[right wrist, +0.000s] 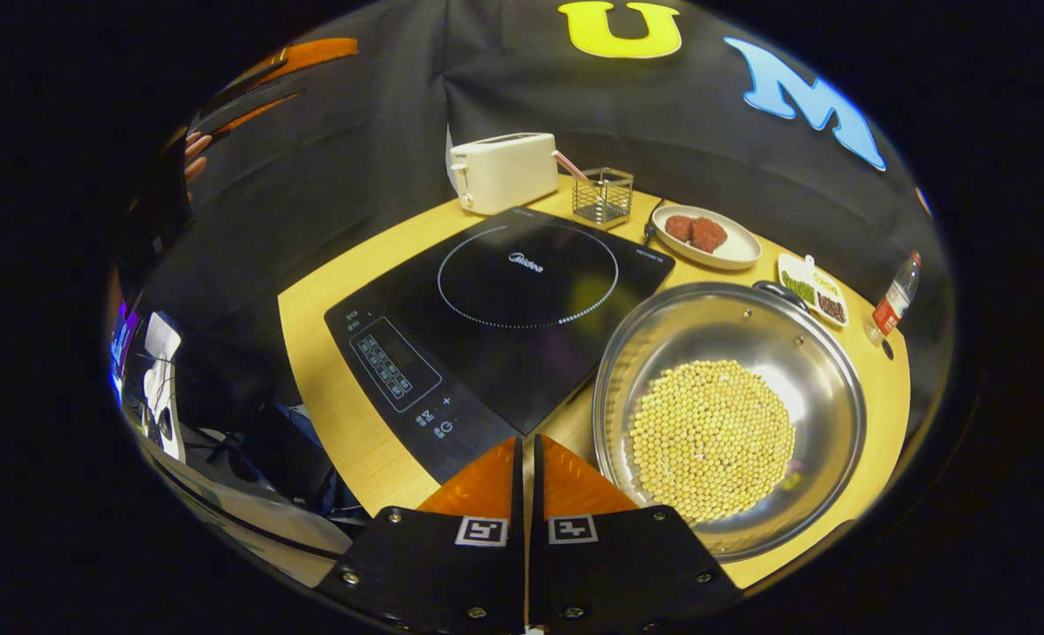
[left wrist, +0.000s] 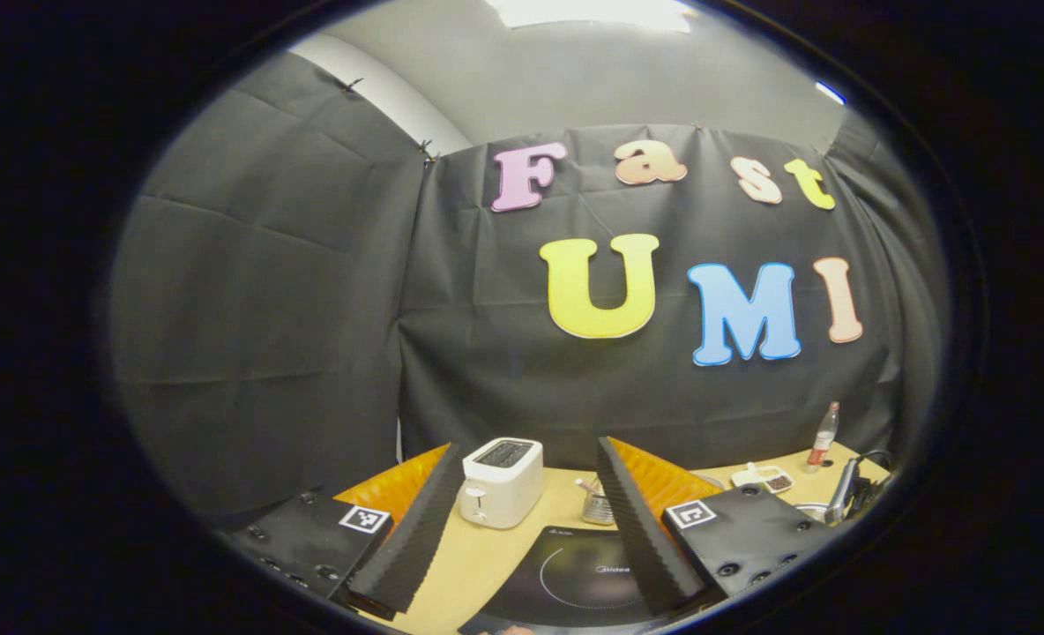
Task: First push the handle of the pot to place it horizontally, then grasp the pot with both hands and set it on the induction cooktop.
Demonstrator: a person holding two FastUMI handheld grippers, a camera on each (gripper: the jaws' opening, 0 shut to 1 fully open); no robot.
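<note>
Nothing is done yet: the pot (right wrist: 729, 419), loaded with beans (right wrist: 712, 438), sits on the table (right wrist: 346, 423) just beside the cooktop (right wrist: 504, 309), at 4 o'clock from its ring, handle (right wrist: 782, 291) at the pot's 1 o'clock. The right gripper (right wrist: 527, 454) hovers near the pot's rim, fingers pressed together on nothing. The left gripper (left wrist: 522, 520) is spread wide and empty above the cooktop (left wrist: 575, 578), so all 3 steps remain: push, grasp, lift.

Left tongs (left wrist: 522, 520) and right tongs (right wrist: 528, 481): black mounting plates with round screws, each plate bearing a square black-and-white marker; inner faces of the left tongs' fingers (left wrist: 637, 520) are ridged.
</note>
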